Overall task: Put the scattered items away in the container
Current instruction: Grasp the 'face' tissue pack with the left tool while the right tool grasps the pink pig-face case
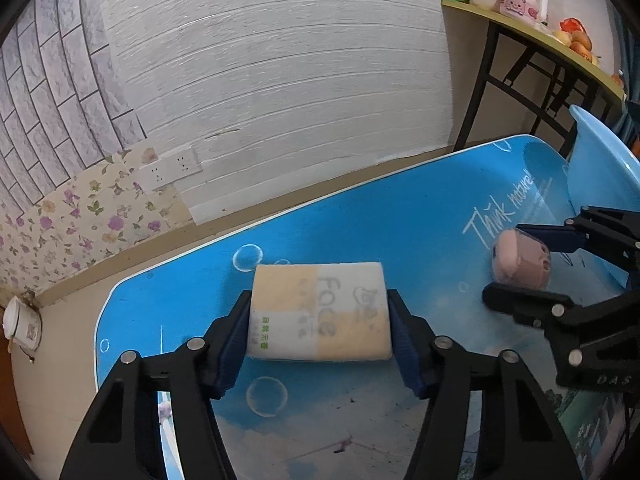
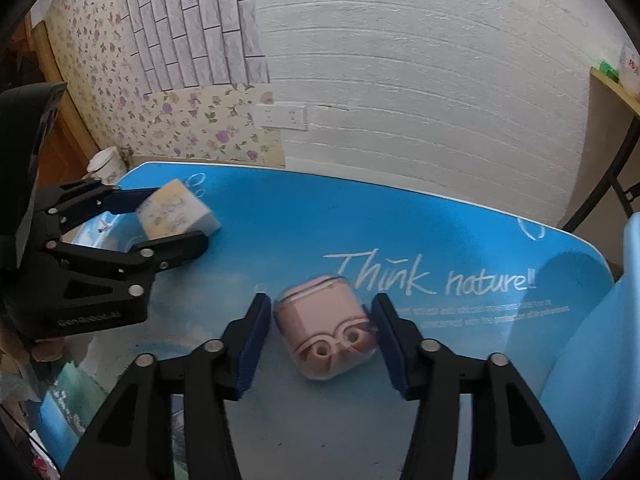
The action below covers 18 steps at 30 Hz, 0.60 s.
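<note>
**Mei:** White textured wall behind, floral paper lower down, and a blue desk (image 1: pixel 420 208) printed with bubbles and "Think nature!". Where do things stand?

**Tao:** Early, I'd judge. Two items are on the desk and neither is in the container. The blue plastic tub (image 1: pixel 600 160) sits at the desk's right end, and what lies inside it is hidden from both cameras.

**Mei:** And the left gripper (image 1: pixel 320 320)?

**Tao:** Its jaws bracket the facial tissue pack (image 1: pixel 320 312), the blue pads touching or almost touching its short ends. The pack looks to rest on the desk, so I read it as a grasp closing, not a lift.

**Mei:** The right one?

**Tao:** The right gripper (image 2: pixel 322 332) is spread around the pink earbud case (image 2: pixel 328 332), a small gap showing on each side. Nothing is pinched yet. The case lies on the desk just below the lettering, near the tub.

**Mei:** So what's left?

**Tao:** Everything, probably: close, lift, carry both rightward, release in the tub.
</note>
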### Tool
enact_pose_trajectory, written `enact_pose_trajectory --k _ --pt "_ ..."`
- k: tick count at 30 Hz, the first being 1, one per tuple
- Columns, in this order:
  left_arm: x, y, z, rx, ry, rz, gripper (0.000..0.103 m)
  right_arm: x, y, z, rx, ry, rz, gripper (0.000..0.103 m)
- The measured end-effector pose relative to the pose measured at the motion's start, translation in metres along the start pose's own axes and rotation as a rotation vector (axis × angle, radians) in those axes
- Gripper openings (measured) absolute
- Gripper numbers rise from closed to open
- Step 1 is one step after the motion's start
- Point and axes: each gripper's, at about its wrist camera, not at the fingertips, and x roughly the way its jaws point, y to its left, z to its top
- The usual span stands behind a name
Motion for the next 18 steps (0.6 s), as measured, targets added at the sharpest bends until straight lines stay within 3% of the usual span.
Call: enact_pose_trajectory --k 9,14,18 --pt "0.0019 -0.0025 0.0029 0.014 0.000 -0.007 0.061 0.0040 0.0080 -0.0022 -0.058 -0.011 -0.014 0.059" --pt "0.0046 -0.0022 0.0063 0.007 -0.002 -0.004 0.063 0.0030 0.0088 -0.0035 -0.071 -0.021 -0.011 0.049" --pt "0.0070 -0.0056 0.0093 0.007 -0.003 0.003 0.063 0.0009 0.0089 -0.0088 -0.076 -0.032 -0.008 0.049"
